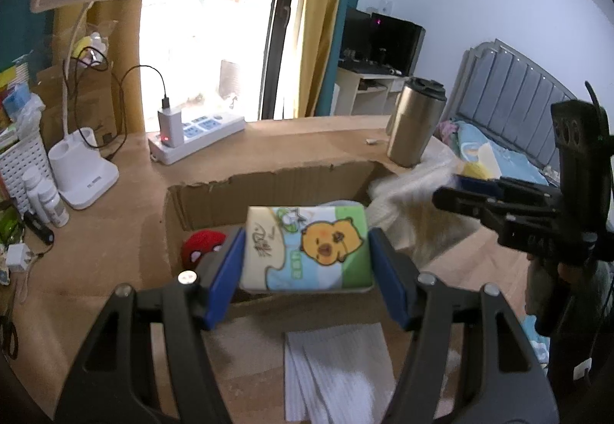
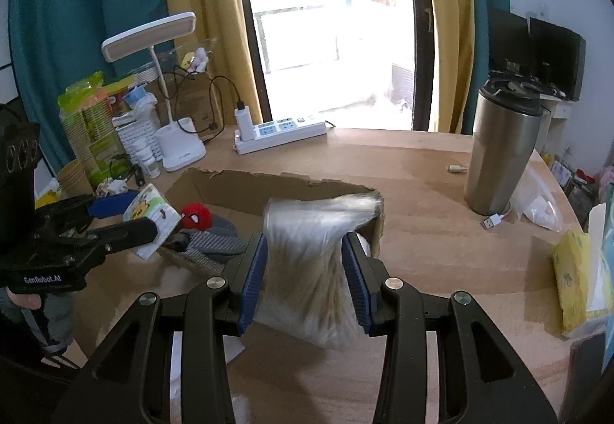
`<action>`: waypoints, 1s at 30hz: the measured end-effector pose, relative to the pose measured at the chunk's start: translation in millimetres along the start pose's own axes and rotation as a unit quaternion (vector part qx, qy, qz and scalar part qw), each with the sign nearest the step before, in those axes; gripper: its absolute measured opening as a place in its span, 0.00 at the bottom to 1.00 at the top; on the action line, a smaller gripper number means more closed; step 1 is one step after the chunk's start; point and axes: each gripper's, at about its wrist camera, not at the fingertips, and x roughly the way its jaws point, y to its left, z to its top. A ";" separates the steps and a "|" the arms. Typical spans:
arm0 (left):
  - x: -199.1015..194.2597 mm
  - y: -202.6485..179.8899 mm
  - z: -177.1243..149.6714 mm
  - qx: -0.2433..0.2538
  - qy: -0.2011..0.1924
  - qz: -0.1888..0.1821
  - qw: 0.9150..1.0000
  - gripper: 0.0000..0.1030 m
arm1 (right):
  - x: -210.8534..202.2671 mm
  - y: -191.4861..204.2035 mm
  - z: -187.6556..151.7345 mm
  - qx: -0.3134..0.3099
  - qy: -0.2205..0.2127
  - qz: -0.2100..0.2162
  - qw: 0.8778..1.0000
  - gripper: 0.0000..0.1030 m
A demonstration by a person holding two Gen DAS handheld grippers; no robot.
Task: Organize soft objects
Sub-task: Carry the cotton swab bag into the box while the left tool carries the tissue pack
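The left gripper (image 1: 307, 263) pinched a tissue pack (image 1: 309, 247) between its blue pads, above the open cardboard box (image 1: 268, 186) holding a red plush ball (image 1: 201, 245). To the right, the right gripper (image 2: 309, 282) squeezed a blurred clear bag (image 2: 311, 263) at the box's near corner.

"GenRobot.AI" in white on the black left tool (image 2: 149, 228) body.
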 end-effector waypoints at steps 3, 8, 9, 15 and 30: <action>8.1 -0.2 2.6 0.002 0.005 0.000 1.000 0.64 | 3.7 -5.4 3.1 0.003 -0.003 0.001 1.000 0.42; 22.5 -0.2 8.3 0.002 0.011 0.000 1.000 0.64 | 16.0 -12.9 4.0 0.004 0.005 0.004 1.000 0.42; 25.0 -0.1 9.4 0.002 0.012 0.000 1.000 0.64 | 17.9 -13.9 3.9 0.005 0.007 0.004 1.000 0.42; 42.7 2.8 11.7 -0.002 0.024 -0.001 1.000 0.64 | 35.3 -24.3 -0.3 0.011 0.020 0.004 1.000 0.42; 53.5 8.1 9.7 -0.013 0.032 -0.007 0.999 0.64 | 12.7 -21.5 -12.9 -0.003 0.007 0.006 1.000 0.64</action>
